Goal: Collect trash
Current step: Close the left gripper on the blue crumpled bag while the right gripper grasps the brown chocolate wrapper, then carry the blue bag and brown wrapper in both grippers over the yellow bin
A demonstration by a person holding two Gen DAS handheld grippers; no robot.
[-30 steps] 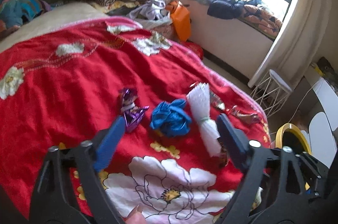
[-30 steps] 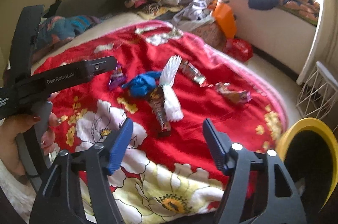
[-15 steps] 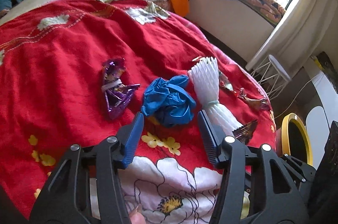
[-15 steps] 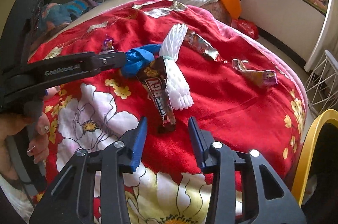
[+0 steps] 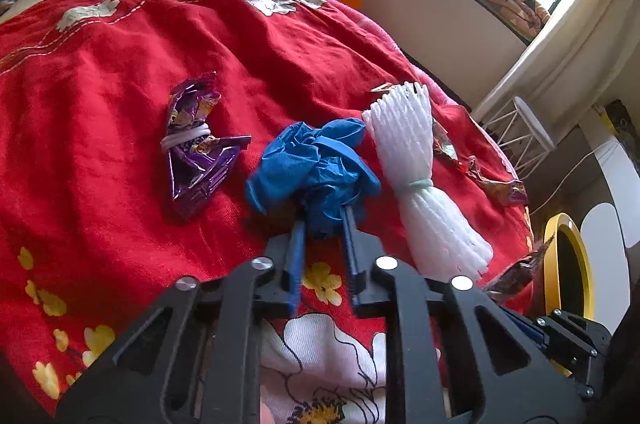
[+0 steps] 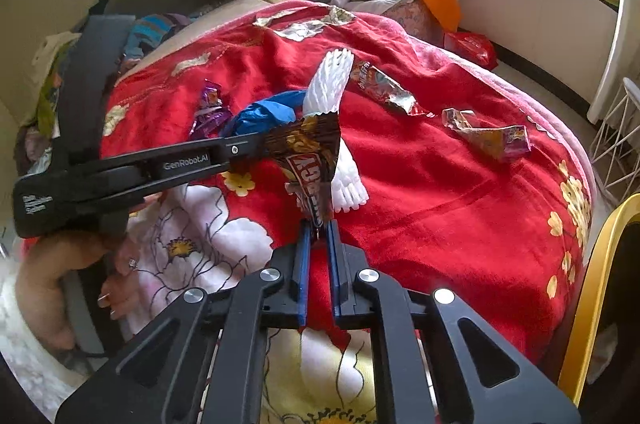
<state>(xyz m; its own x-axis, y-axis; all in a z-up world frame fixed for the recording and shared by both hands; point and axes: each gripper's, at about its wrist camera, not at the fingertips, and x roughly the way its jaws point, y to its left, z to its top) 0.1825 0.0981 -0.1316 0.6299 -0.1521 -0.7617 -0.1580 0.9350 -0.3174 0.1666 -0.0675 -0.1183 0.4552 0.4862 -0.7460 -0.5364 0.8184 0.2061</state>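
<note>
Left wrist view shows the left gripper (image 5: pixel 322 220) with its jaws closing on the near edge of the crumpled blue glove (image 5: pixel 312 168), whose bulk lies straight ahead of the fingertips on the red floral bedspread (image 5: pixel 120 64). Blue material sits between the pads and appears pinched. Just left of it lies a purple wrapper (image 5: pixel 196 148); just right, touching the glove's side, lies a white foam net (image 5: pixel 420 176), its long axis running away from the camera.

From the right wrist view, the right gripper (image 6: pixel 318 228) is also closing, with the near end of a brown snack wrapper (image 6: pixel 312 164) caught between its pads. The wrapper's long axis runs directly away from the gripper, and its far end stands raised, overlapping the foam net behind it. Two more wrappers, an orange-red wrapper (image 6: pixel 384 90) and a yellow-pink wrapper (image 6: pixel 488 134), lie farther off to the right, nearer this hand than the other.

A yellow-rimmed bin (image 6: pixel 592 284) stands beside the bed at the right edge, on the right gripper's side. Judged from this layout, the coming carry goes rightward, a short way for the right hand, while the left must cross over the foam net.
</note>
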